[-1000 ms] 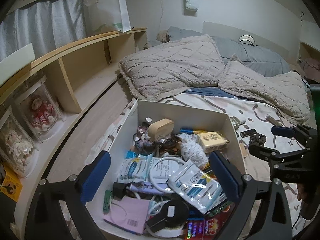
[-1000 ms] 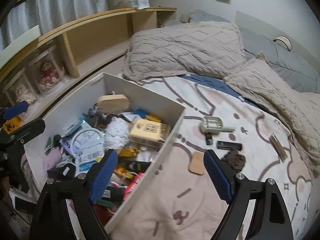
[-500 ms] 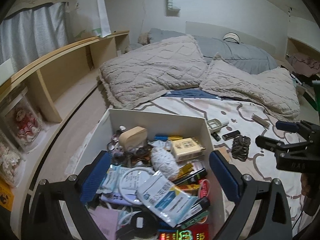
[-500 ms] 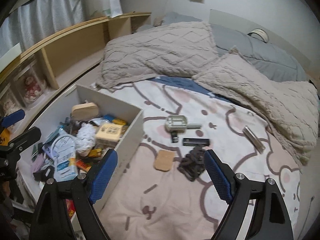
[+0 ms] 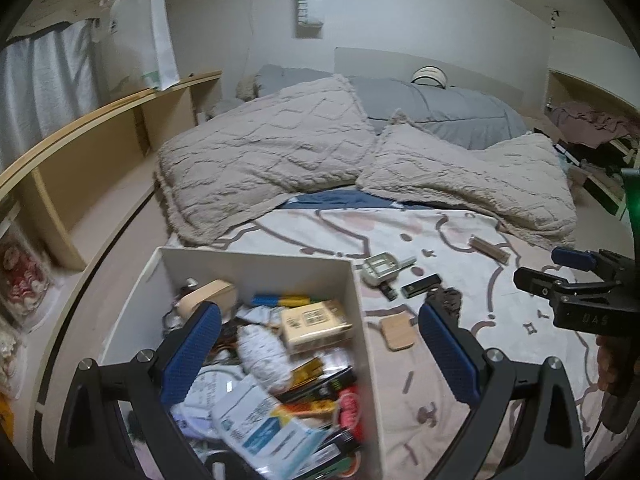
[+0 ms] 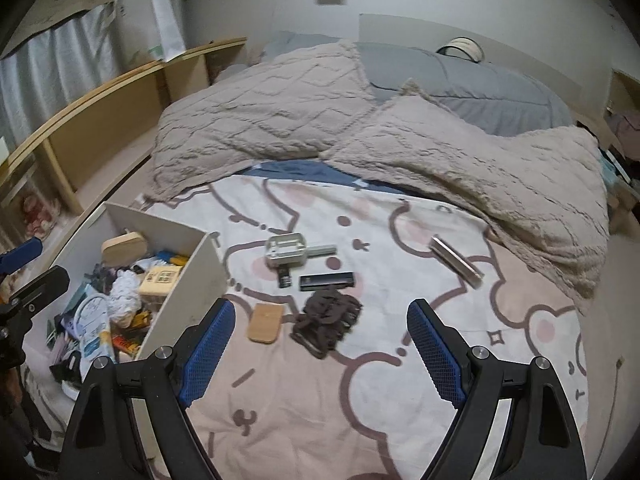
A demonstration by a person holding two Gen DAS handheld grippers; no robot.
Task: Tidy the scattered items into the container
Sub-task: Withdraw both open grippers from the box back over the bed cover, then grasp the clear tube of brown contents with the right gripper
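Here the right gripper (image 6: 320,344) hung with jaws spread and empty above the patterned bedsheet (image 6: 360,400), over a dark brown tangled item (image 6: 326,322) beside a small wooden tag (image 6: 265,323). The left gripper (image 5: 320,352), likewise spread and empty, straddled the right wall of the white box (image 5: 360,320), crammed with clutter.

**Bed is open in front, box wall on the left**

The bedspread (image 6: 320,392) right under the right tongs (image 6: 320,350) is bare, easy to come in there. Further up, small items bunch together: dark clump (image 6: 326,320), wooden tag (image 6: 265,323), black stick (image 6: 327,281). The box (image 6: 188,280) wall blocks the left, pillows (image 6: 480,176) block the back.
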